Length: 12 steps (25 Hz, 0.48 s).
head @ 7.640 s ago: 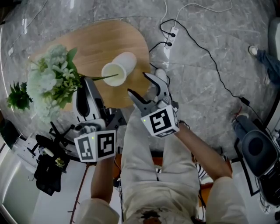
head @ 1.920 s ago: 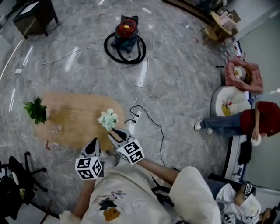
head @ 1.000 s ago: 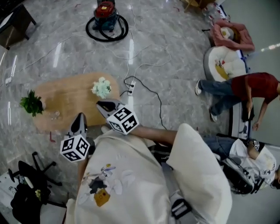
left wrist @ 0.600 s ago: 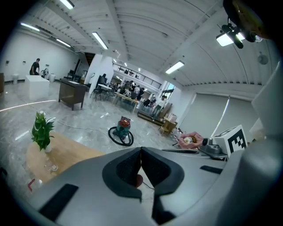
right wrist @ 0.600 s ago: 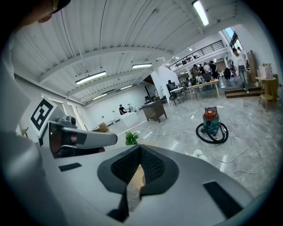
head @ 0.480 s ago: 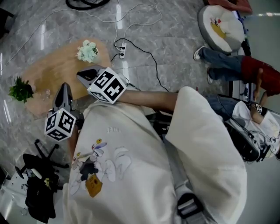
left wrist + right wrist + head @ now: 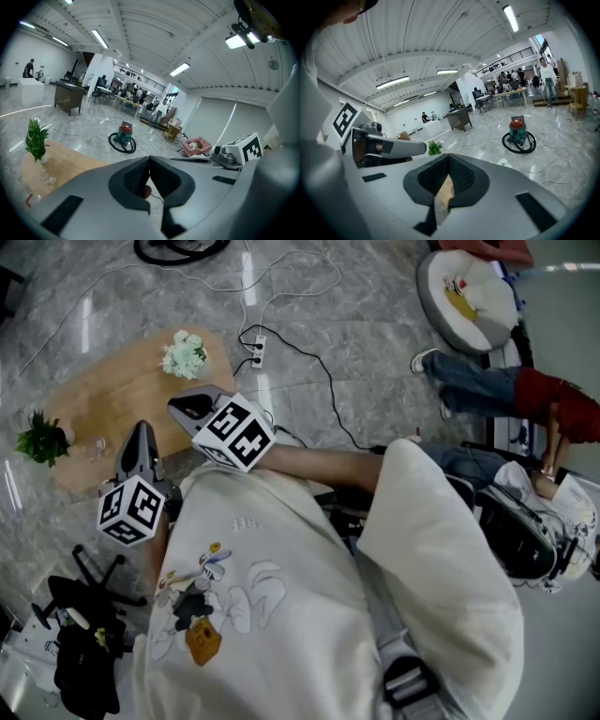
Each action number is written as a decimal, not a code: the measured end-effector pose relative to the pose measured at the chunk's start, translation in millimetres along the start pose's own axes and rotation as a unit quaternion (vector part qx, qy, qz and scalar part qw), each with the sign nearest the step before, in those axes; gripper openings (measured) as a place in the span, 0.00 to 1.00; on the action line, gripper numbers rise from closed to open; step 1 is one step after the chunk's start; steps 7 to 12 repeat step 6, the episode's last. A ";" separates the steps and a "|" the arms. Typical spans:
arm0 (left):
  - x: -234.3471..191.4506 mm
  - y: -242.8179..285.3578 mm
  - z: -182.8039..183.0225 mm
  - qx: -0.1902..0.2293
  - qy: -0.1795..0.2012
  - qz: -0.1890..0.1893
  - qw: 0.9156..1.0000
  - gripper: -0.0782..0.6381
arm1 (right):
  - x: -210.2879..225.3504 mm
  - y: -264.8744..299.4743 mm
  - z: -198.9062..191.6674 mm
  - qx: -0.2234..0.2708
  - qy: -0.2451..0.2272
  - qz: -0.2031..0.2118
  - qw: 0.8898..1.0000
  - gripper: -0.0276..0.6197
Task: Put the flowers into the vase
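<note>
The white-and-green flowers (image 7: 185,354) stand upright near the far edge of the oval wooden table (image 7: 112,399); their blooms hide the vase from above. My left gripper (image 7: 141,432) is held near my chest over the table's near edge, jaws shut and empty (image 7: 149,161). My right gripper (image 7: 182,407) sits beside it, a little closer to the flowers but apart from them, also shut with nothing between the pads (image 7: 449,160). Each gripper view shows the other gripper at its side.
A small green potted plant (image 7: 42,439) and a little glass (image 7: 97,446) stand at the table's left end. A power strip (image 7: 260,345) and cables lie on the marble floor. A red vacuum (image 7: 124,136) stands beyond. A person in red (image 7: 548,399) sits at the right.
The head view has swung down and left, so the table and flowers sit higher in the picture. Both grippers stay close to my body, shut; the flowers have not moved.
</note>
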<state>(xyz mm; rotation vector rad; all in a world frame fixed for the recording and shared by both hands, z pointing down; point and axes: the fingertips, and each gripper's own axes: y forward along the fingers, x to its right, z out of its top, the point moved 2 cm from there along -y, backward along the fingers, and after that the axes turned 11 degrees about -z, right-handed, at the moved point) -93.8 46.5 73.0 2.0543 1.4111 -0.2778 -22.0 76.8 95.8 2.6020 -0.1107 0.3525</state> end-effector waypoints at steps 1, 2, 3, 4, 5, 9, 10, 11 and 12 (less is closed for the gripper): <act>1.1 0.0 -1.2 -0.004 0.001 -0.002 1.000 0.12 | 0.0 -2.0 -1.0 0.001 0.001 -0.003 1.000 0.05; 1.5 0.2 -1.5 -0.008 0.002 -0.003 1.000 0.12 | 0.8 -3.5 -1.1 0.004 0.004 -0.008 1.000 0.05; 1.2 0.5 -0.9 -0.010 0.002 -0.005 1.000 0.12 | 2.2 -4.4 -0.2 0.006 0.007 -0.014 1.000 0.05; 0.4 0.6 0.4 -0.012 0.003 -0.006 1.000 0.12 | 3.9 -4.8 1.1 0.009 0.010 -0.020 1.000 0.05; -0.6 0.6 1.8 -0.013 0.003 -0.006 1.000 0.12 | 5.8 -5.0 2.7 0.012 0.014 -0.026 0.999 0.05; -1.7 0.6 3.4 -0.014 0.002 -0.007 1.000 0.12 | 7.7 -5.2 4.2 0.015 0.017 -0.033 0.999 0.05; -1.7 0.6 3.4 -0.014 0.002 -0.007 1.000 0.12 | 7.7 -5.2 4.2 0.015 0.017 -0.033 0.999 0.05; -1.7 0.6 3.4 -0.014 0.002 -0.007 1.000 0.12 | 7.7 -5.2 4.2 0.015 0.017 -0.033 0.999 0.05; -1.7 0.6 3.4 -0.014 0.002 -0.007 1.000 0.12 | 7.7 -5.2 4.2 0.015 0.017 -0.033 0.999 0.05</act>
